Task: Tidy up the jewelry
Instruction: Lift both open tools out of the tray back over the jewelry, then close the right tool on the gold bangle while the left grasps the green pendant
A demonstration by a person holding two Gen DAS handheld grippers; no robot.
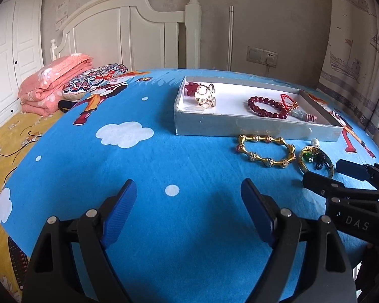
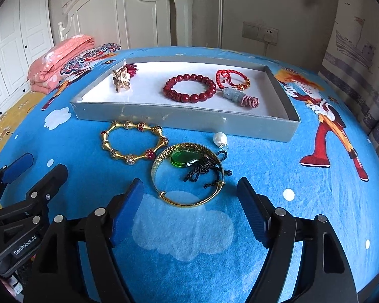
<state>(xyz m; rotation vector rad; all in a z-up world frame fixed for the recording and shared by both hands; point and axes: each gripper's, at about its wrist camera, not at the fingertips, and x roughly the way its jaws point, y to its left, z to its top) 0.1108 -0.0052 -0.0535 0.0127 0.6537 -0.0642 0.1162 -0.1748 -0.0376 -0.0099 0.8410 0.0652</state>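
- We held the right gripper (image 2: 189,192) spread wide and empty, its fingers either side of the near rim of the gold bangle (image 2: 189,176), which lay on the blue sheet (image 2: 278,176) just in front of the tray (image 2: 184,116).
- Our left gripper (image 1: 188,192) was equally wide, holding nothing.
- We judged the bangle the piece in hand: pinch the bare rim, clear of the green pendant (image 2: 183,160) and its dark cord (image 2: 202,173) resting inside it.
- The gold beaded bracelet (image 2: 135,142) and pearl (image 2: 220,137) also awaited the tray.
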